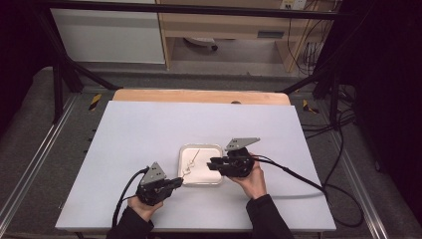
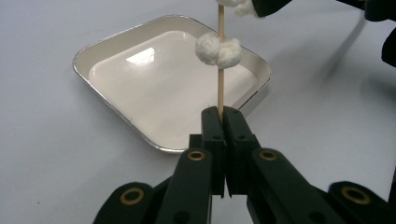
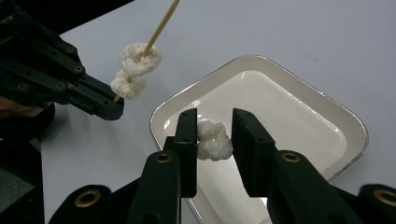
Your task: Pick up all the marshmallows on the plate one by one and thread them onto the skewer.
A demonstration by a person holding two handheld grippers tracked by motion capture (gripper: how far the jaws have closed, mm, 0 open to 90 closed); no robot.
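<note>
Your left gripper point(image 2: 223, 114) is clamped on the base of a thin wooden skewer point(image 2: 221, 88), which already carries two white puffy rings point(image 3: 135, 70). Your right gripper point(image 3: 214, 126) pinches a third white puffy piece point(image 3: 213, 140) above the shallow white rectangular metal tray point(image 3: 327, 116), near the skewer tip. Judged: two threaded; third yet to be slid on.

We held the left gripper point(image 1: 175, 183) at the near left corner of the white tray point(image 1: 215, 149), a thin skewer point(image 1: 191, 160) slanting up from it over the tray. Our right gripper point(image 1: 213, 163) hung above the tray's right side, on the white table point(image 1: 149, 129)
</note>
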